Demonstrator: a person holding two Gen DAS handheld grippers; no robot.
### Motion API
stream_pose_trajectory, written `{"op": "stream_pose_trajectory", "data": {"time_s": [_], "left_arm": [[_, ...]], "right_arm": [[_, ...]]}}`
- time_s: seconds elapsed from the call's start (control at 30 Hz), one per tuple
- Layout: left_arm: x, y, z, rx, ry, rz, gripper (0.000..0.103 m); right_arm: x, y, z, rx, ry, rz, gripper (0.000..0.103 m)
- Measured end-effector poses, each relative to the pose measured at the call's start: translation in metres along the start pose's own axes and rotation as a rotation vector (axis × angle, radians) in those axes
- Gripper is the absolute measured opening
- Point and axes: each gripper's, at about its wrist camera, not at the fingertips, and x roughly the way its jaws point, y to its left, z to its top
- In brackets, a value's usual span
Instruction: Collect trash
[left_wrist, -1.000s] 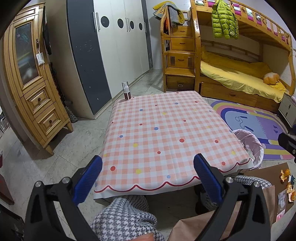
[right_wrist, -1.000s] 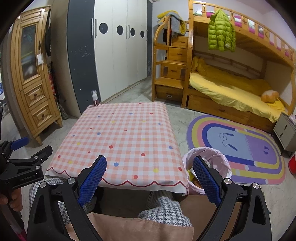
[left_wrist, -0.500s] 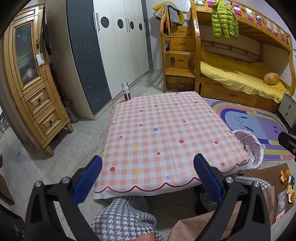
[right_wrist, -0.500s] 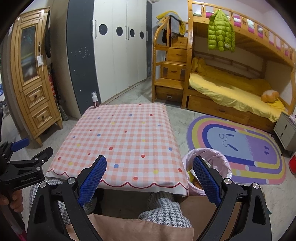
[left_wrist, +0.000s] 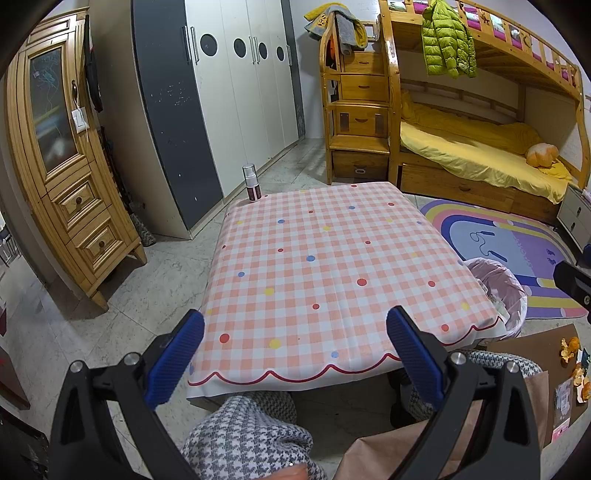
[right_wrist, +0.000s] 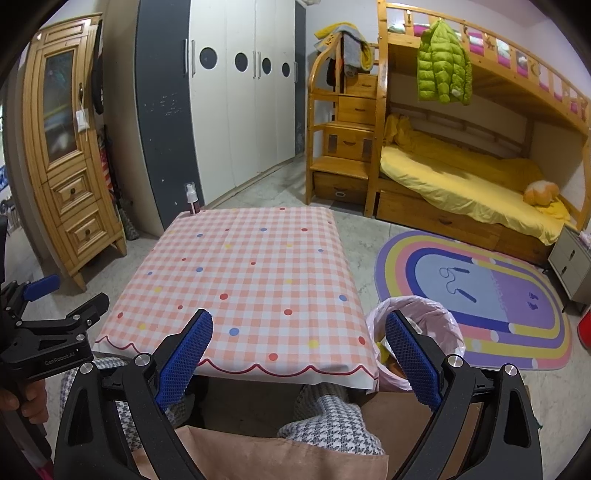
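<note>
Both claws gape wide and grip nothing — the left claw and right claw hang at the near edge of the checked counter, probably because its top holds no visible trash. Ahead of the left claw, at the far corner, stands only a small spray bottle. The collected waste sits in the pink-lined trash bin, just right of the right claw, beside the counter. More scraps — orange peel — lie on brown paper right of the left claw. Knees in houndstooth trousers crowd below.
</note>
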Motion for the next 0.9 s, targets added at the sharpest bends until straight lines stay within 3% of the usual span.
{"op": "stream_pose_trajectory", "data": {"time_s": [0.9], "left_arm": [[0.0019, 0.0006, -0.0004, 0.000, 0.002, 0.003, 0.096]], "right_arm": [[0.0021, 0.0021, -0.0021, 0.004, 0.006, 0.009, 0.093]]}}
